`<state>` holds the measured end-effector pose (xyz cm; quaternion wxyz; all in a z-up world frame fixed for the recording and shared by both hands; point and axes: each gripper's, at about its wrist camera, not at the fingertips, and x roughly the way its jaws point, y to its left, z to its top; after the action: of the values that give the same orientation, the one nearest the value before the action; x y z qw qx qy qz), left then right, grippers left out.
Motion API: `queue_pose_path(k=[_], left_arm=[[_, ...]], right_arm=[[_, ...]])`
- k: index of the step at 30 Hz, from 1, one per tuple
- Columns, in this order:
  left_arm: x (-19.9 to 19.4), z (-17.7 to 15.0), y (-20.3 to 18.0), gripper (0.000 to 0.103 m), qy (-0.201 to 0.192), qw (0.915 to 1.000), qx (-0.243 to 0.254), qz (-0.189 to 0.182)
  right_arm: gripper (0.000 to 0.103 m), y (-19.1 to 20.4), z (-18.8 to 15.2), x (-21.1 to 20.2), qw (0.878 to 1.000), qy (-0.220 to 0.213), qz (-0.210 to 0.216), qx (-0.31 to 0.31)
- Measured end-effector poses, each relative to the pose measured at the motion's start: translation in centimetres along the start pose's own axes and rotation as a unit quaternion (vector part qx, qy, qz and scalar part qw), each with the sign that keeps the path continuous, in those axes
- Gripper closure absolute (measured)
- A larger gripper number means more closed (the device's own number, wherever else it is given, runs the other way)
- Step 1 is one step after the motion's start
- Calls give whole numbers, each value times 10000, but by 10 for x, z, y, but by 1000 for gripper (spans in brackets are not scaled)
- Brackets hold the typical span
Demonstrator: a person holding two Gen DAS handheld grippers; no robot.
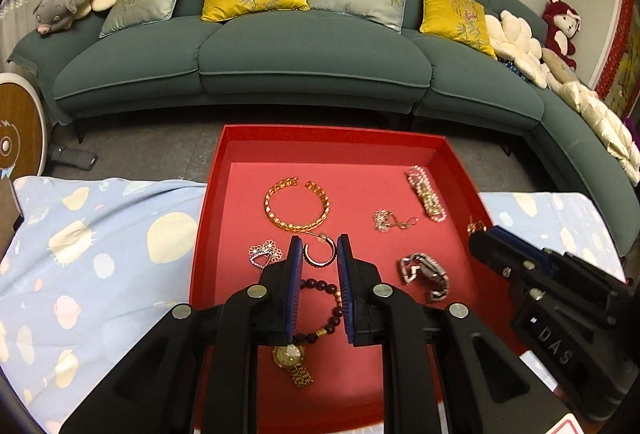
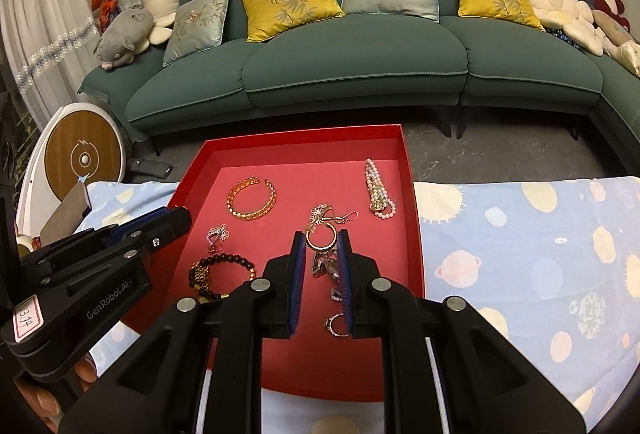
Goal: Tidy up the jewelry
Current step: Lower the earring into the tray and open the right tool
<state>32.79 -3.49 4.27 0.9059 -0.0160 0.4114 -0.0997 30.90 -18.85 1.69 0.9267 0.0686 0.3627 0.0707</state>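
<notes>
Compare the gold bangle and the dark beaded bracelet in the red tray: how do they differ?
The gold bangle is a bright open cuff with a gap in its ring; the dark beaded bracelet is a closed loop of round maroon beads. The bangle lies farther back in the red tray; the beaded bracelet lies nearer, between the left hand-held gripper fingers. Both lie flat.

The red tray (image 1: 216, 190) lies on the cloth and holds all the jewelry. An open gold bangle (image 1: 297, 204) lies flat at far left; a pearl bracelet (image 1: 426, 194) lies at far right. A dark bead bracelet (image 2: 224, 274) lies near left, touching a gold watch (image 1: 289, 358). A silver link bracelet (image 1: 426, 272) lies near right.
</notes>
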Motion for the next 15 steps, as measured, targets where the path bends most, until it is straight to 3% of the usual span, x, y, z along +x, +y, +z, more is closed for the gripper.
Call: queue_pose_path(k=[3,15], left_arm=[[11,-2,0,88,6,9998,104,148],[30,-7,-5,88,54,9998,132,106]], right_arm=[[88,-7,1,12,10000,1,8,58],[88,-15,-8,43,9999,141,-71,-57]])
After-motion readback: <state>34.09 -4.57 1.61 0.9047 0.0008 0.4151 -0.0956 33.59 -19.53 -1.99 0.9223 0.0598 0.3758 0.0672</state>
